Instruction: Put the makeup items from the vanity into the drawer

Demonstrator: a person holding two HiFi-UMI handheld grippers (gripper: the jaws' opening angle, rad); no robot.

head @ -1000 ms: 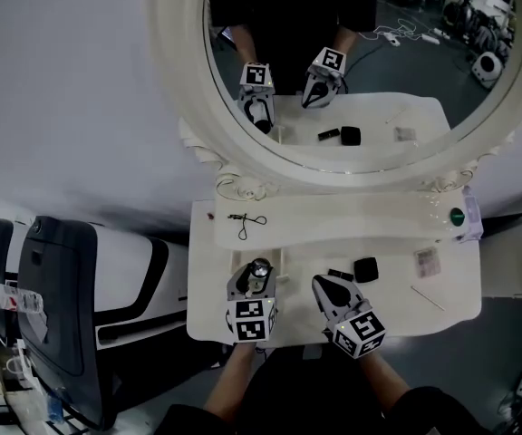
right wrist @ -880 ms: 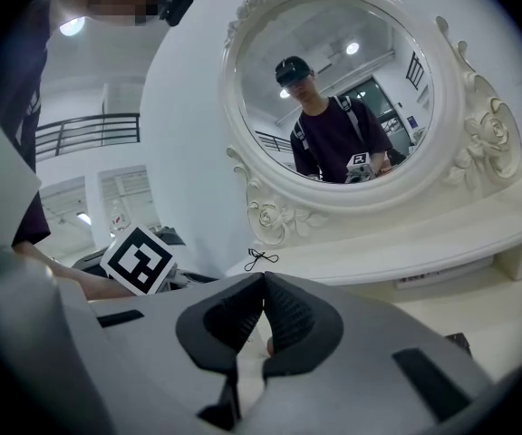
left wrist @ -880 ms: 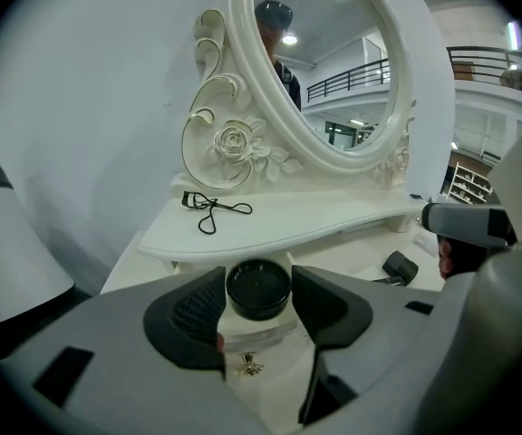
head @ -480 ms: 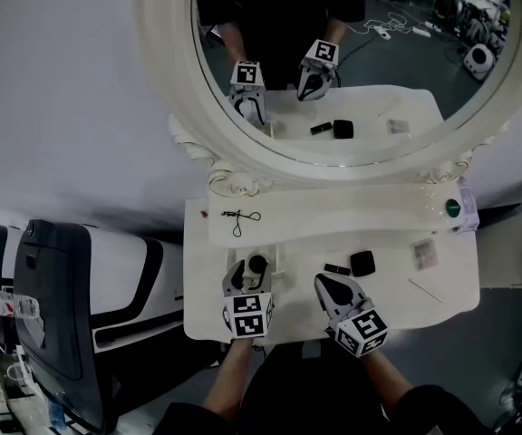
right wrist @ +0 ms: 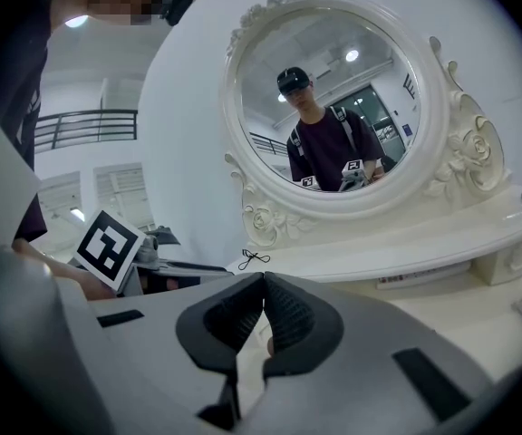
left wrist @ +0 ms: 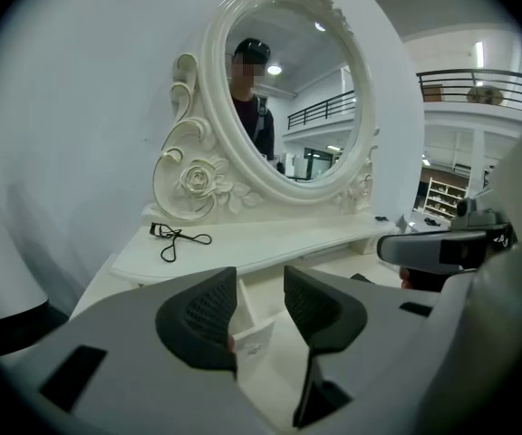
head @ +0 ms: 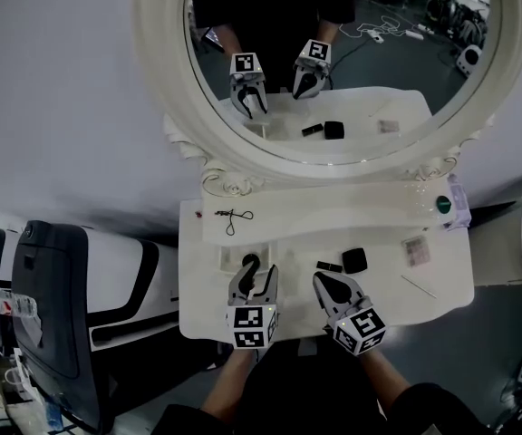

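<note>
I am holding my left tool (head: 256, 275) just over the small open drawer (head: 226, 261) at the left of the vanity's worktop (head: 383, 302). Its jaws have just been closing, yet they are standing apart with nothing between them (only the drawer's white wall is showing through the gap). A round dark makeup item (head: 250, 263) is lying inside the drawer, just ahead of the fingertips.

My right tool (head: 324, 285) is hovering beside the left one, over the front of the worktop, its jaws pressed together and gripping nothing. Just beyond its tip, a black compact (head: 354, 260) and a small black tube (head: 330, 266) are sitting side by side on the worktop. Farther right, a small packet (head: 415, 249) and a thin stick (head: 418, 285) are lying apart from each other.

On the raised shelf (head: 333, 216) under the mirror (head: 333, 62), an eyelash curler (head: 229, 216) is resting at the left end — and a green-topped jar (head: 443, 204) at the right.
</note>
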